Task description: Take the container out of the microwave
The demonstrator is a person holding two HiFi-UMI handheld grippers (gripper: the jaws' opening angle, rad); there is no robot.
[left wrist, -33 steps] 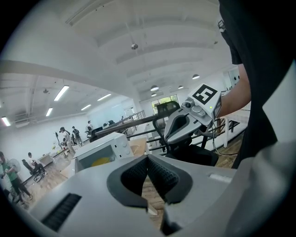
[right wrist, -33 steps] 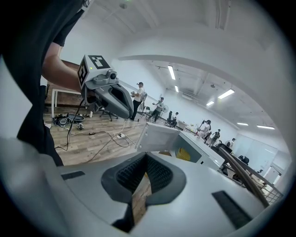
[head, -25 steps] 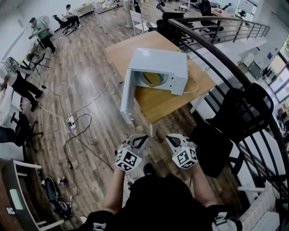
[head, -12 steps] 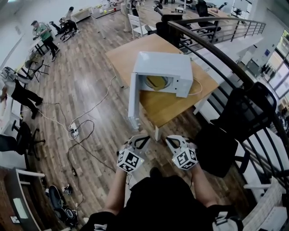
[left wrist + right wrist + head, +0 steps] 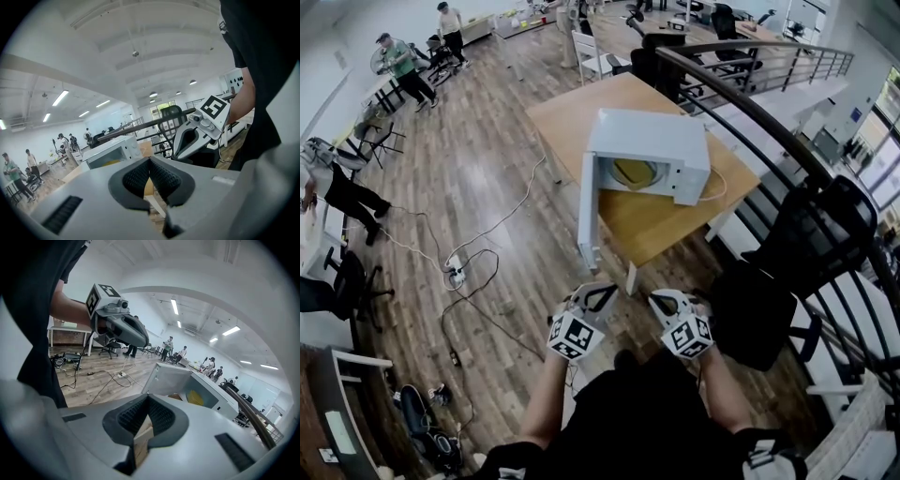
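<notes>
The left tool (image 5: 600,292) is clenched, its pads meeting with nothing between them, and the right tool (image 5: 662,299) just beside it is clenched and empty too. Both are held side by side over the wooden floor (image 5: 487,197), short of the near corner of the worktop (image 5: 661,225). On the worktop stands a white microwave (image 5: 652,145) with its door (image 5: 589,211) open at the left. The yellow container (image 5: 633,172) sits inside the microwave.
</notes>
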